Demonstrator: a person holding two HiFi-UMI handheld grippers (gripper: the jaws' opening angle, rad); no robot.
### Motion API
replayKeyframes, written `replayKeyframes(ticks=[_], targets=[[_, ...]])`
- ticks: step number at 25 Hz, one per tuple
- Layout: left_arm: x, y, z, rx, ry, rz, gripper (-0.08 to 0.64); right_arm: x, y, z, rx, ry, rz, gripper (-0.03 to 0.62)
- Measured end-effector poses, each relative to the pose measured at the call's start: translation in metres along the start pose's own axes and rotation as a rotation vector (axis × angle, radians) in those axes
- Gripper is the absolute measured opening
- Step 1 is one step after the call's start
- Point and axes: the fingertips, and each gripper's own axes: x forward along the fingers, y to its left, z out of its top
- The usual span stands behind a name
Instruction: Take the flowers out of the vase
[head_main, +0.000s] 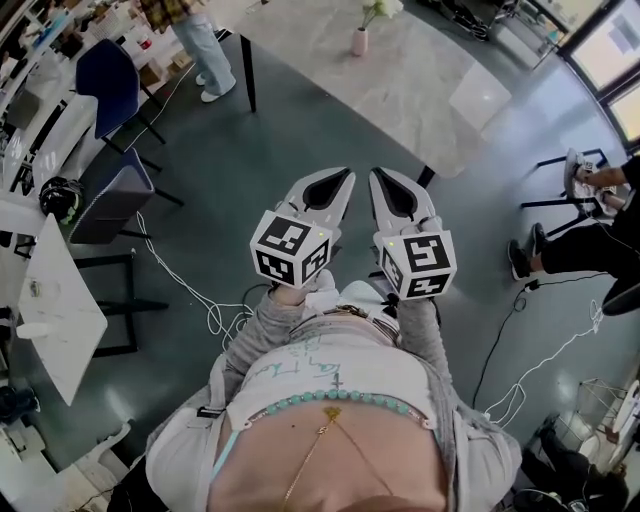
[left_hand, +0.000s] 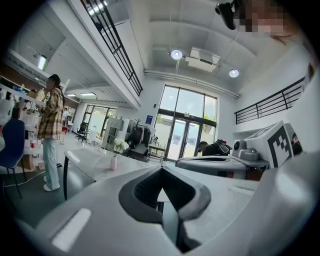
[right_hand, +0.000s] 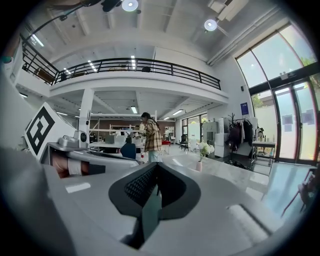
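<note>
Bright daylight, sharp focus, fisheye-warped edges

White flowers (head_main: 381, 9) stand in pink vase (head_main: 359, 42) on table (head_main: 430, 90).

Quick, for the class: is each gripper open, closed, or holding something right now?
Left gripper: closed, holding nothing.
Right gripper: closed, holding nothing.
</note>
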Motion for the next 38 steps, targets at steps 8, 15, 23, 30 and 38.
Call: replayKeyframes(ticks=[8, 15, 23, 30, 38], targets=[[0.003, 0.02, 0.002, -0.027, 0.005, 0.007, 0.0, 0.019, 0.0, 0.004, -0.009, 0.03, 0.003, 0.028], [0.015, 0.051, 0.013, -0.029, -0.01, 0.034, 0.0, 0.058, -0.003, 0.01, 0.003, 0.031, 0.053, 0.028], [0.059, 0.105, 0.035, -0.038, -0.021, 0.085, 0.0, 0.122, -0.034, 0.03, -0.003, 0.019, 0.075, 0.028], [0.111, 0.134, 0.055, -0.024, -0.011, 0.102, 0.0, 0.169, -0.07, 0.046, 0.018, 0.002, 0.124, 0.028], [0.165, 0.155, 0.069, -0.012, 0.004, 0.117, 0.0, 0.205, -0.114, 0.05, 0.01, 0.02, 0.147, 0.028]])
